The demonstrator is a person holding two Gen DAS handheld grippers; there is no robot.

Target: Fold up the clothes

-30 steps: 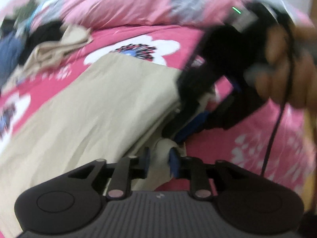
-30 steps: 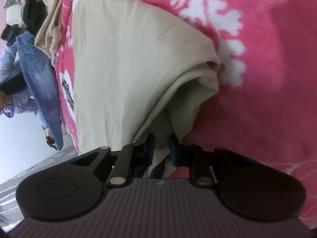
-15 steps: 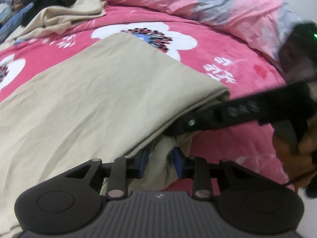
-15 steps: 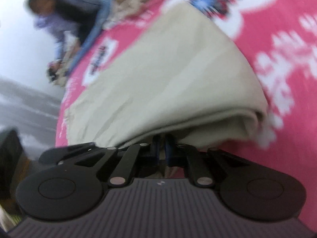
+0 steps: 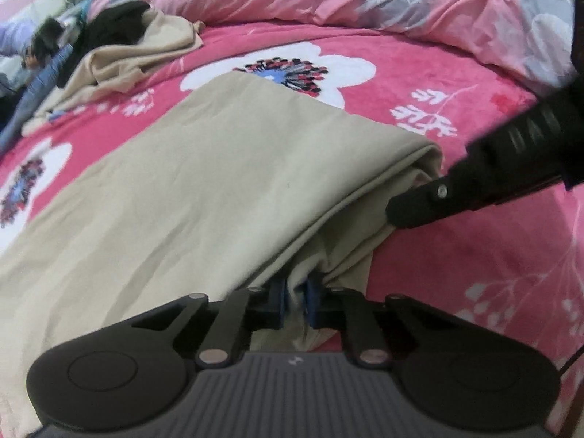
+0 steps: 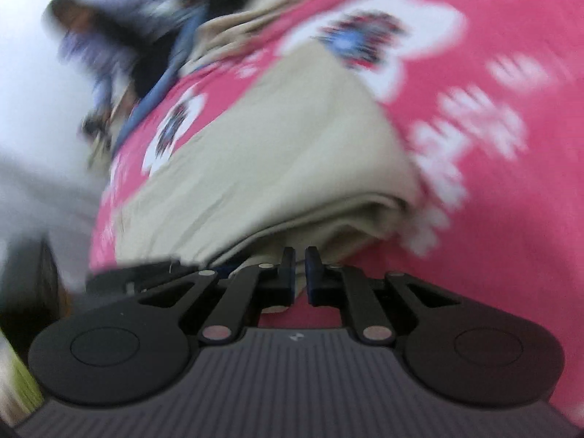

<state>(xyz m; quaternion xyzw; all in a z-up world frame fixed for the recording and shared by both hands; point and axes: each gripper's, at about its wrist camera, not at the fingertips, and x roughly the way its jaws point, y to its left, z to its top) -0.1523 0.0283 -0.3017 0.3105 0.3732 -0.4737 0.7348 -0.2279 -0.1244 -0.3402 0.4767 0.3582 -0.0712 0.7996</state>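
Your left gripper point(image 5: 296, 301) pinches the near hem of the beige garment point(image 5: 204, 197), which lies doubled on the pink floral blanket point(image 5: 474, 255), long axis running away to the upper left. Your right gripper point(image 6: 299, 273), jaws nearly pressed together, sits at the folded edge; whether it grips cloth, you cannot tell through the blur. Only the left view shows its finger reaching under the corner.

a matt, smooth beige cloth garment point(image 5: 204, 189) lies on a plush, fleecy pink blanket point(image 5: 474, 255); the gripper bodies look matt black plastic.
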